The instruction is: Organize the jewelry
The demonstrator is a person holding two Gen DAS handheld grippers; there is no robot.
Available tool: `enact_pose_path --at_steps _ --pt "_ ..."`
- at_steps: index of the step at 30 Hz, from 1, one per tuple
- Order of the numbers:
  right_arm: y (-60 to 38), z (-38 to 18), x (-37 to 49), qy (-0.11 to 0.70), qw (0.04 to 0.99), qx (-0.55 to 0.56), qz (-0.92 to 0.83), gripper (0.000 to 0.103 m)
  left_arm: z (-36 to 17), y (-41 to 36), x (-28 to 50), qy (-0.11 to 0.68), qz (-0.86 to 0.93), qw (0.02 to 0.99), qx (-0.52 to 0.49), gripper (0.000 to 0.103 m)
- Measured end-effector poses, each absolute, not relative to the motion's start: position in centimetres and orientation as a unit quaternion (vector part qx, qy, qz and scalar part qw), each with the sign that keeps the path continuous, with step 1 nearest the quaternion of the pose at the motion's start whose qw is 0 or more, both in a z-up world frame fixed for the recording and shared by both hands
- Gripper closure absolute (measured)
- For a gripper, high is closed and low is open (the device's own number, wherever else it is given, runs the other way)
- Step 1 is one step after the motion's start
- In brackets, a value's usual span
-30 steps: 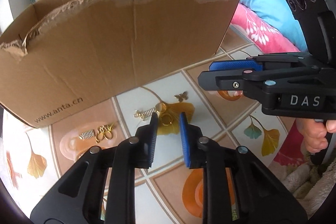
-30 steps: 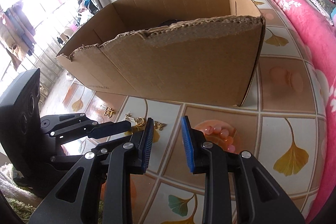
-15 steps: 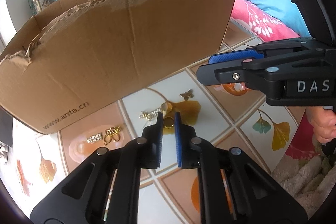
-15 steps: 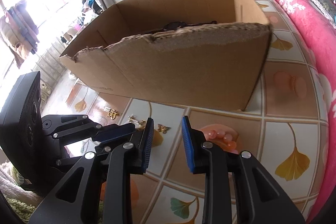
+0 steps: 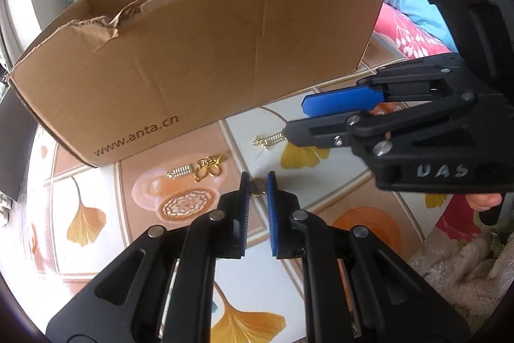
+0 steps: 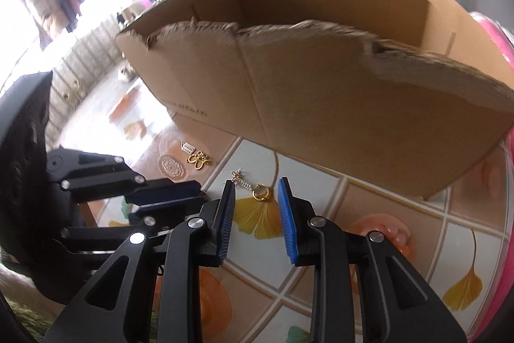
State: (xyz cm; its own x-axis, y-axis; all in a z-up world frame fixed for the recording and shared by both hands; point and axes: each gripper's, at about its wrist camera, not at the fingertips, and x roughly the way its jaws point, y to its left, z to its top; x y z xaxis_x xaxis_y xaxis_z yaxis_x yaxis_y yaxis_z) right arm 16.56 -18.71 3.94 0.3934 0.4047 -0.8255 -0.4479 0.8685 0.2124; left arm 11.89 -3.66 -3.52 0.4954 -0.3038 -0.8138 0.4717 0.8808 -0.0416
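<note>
L claw (image 5: 258, 182) is clenched on a small gold ring (image 5: 258, 187). The ring sits edge-on between the blue pad tips, at lower centre of the left wrist view, above the tabletop (image 5: 250, 156) w/ its ginkgo-leaf tile print.

R claw (image 6: 256, 182) is released, pads wide apart w/ nothing between them. It hangs low over the tabletop. In the left wrist view it comes in from the right edge, pointing left.

A 2nd gold ring (image 6: 261, 192) lies on the tabletop, in the gap just past the R claw tips in the right wrist view. It is touching or just beside the end of a dangle earring (image 6: 240, 179). In the left wrist view that earring's far end is hidden behind the R claw's lower finger.

Further left in both views lie a looped gold piece (image 5: 208, 166) and, just beside it, a small ribbed gold piece (image 5: 180, 172). Both are near the front wall of the cardboard box (image 5: 199, 60).

The box has a torn top rim and "www.anta.cn" printed on it, and fills the upper half of each frame. Its inside floor can't be seen.
</note>
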Motion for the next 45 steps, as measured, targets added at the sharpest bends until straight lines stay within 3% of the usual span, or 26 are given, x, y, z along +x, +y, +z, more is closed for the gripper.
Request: enact_pose_path --at_steps 6,14,18,45 --pt "-17.4 3.7 17.1 0.484 0.832 -0.067 0.262 0.076 -3.5 -3.7 11.7 0.448 -0.225 0.860 0.093 0.093" --pt "-16.8 3.4 16.9 0.484 0.830 -0.092 0.262 0.083 -3.5 -3.5 11.7 0.448 -0.227 0.860 0.092 0.093" --pt "-17.0 3.5 16.9 0.486 0.828 -0.099 0.263 0.091 -3.4 -3.6 11.7 0.448 -0.227 0.860 0.092 0.093" --pt "-18.7 6.2 14.3 0.454 0.854 -0.078 0.242 0.093 -2.3 -3.8 10.2 0.415 -0.222 0.876 0.108 0.094"
